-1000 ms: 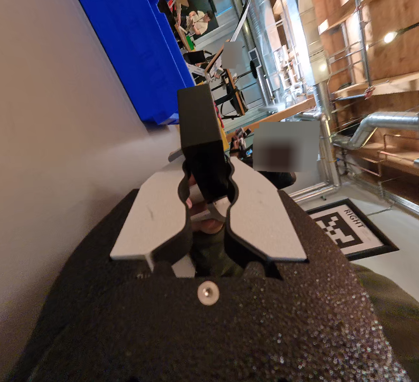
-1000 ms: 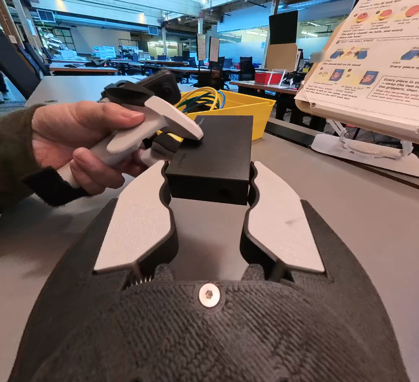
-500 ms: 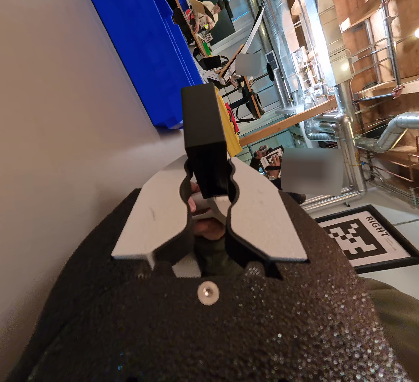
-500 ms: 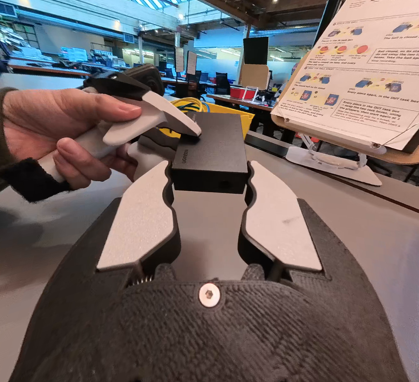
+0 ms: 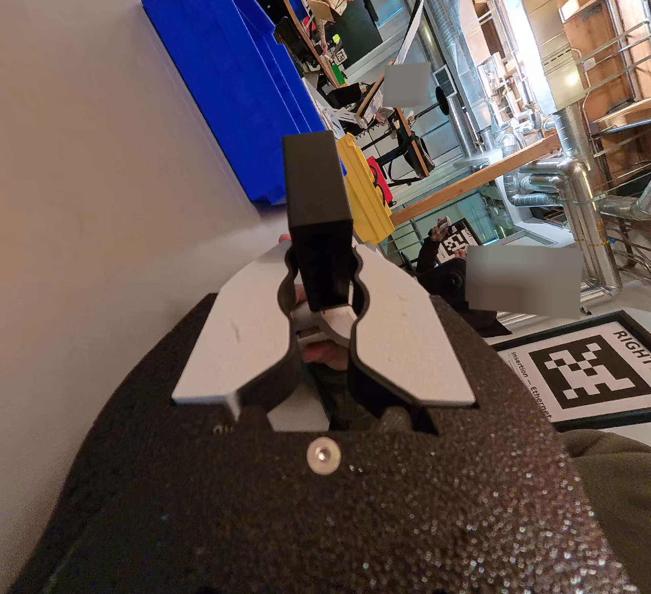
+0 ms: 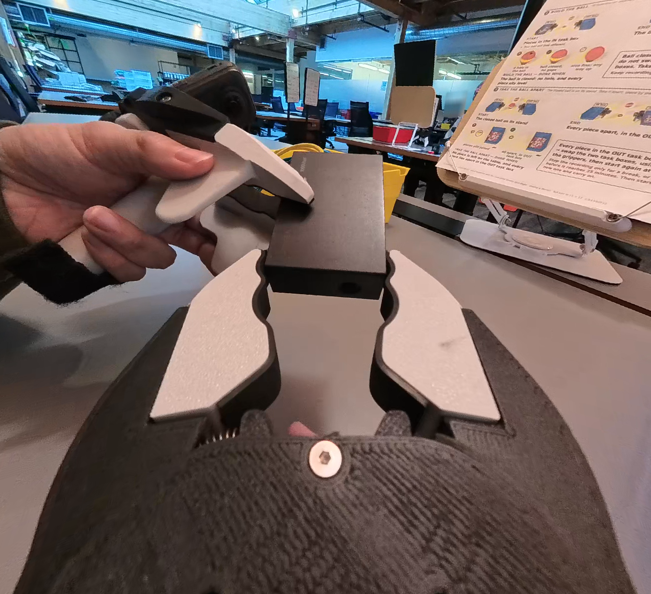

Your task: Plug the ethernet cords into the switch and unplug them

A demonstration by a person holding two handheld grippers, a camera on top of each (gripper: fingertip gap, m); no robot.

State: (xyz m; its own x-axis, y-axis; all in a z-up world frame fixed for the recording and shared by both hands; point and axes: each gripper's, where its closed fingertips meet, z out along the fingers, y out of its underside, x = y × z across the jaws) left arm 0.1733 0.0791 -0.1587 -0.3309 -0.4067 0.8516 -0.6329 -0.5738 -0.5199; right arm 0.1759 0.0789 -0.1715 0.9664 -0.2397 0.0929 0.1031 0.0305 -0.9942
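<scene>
Switch (image 6: 331, 221): black box, frame centre, off the table.
Left gripper (image 5: 321, 276): I see it clamped on the switch's edge.
Right gripper (image 6: 324, 269): fingers against both switch sides.
Yellow bin (image 6: 392, 186): behind switch, yellow cords (image 6: 299, 151) inside.
Blue bin (image 5: 225, 84): upper left, contents hidden.

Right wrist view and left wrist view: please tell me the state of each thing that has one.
Black box-shaped switch: lifted off the table, no cords plugged in the visible face.
Left hand-held gripper: shut on the switch.
Right hand-held gripper: closed around the switch's end.
Yellow plastic bin: holds cables.

Black switch (image 6: 331, 221), yellow bin (image 5: 366, 196), blue bin (image 5: 225, 59).
</scene>
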